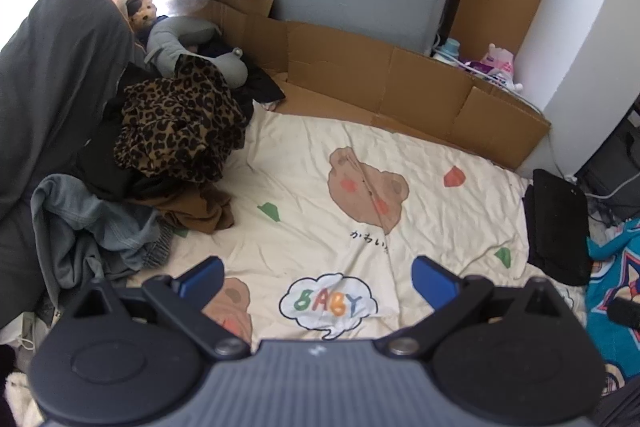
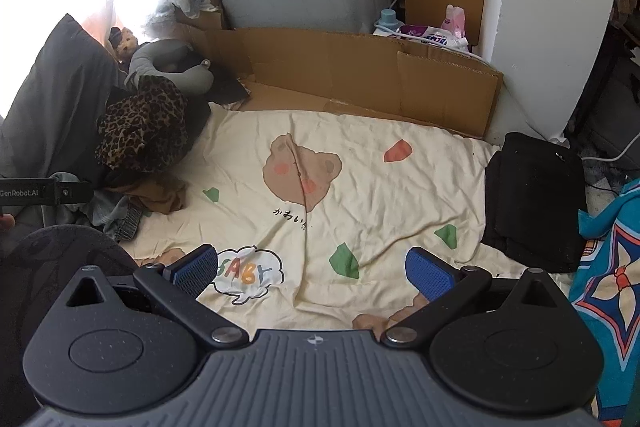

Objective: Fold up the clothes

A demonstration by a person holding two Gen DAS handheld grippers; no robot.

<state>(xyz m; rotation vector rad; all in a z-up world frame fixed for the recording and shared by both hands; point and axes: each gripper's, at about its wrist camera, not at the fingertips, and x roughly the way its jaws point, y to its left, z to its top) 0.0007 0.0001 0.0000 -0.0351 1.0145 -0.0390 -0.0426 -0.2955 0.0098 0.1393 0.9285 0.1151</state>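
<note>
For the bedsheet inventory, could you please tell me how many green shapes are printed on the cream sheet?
3 in the right wrist view: one by the clothes pile, one at the sheet's middle, one near the folded black garment. Others may be hidden under the clothes.

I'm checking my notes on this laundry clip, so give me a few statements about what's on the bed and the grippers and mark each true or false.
1. Both the left gripper and the right gripper are open and hold nothing. True.
2. The leopard-print garment lies folded on the right side. False: it sits crumpled on the heap of clothes at the left.
3. A folded black garment lies at the right edge of the bear-print sheet. True.
4. The middle of the sheet is covered with clothes. False: it is bare.
</note>
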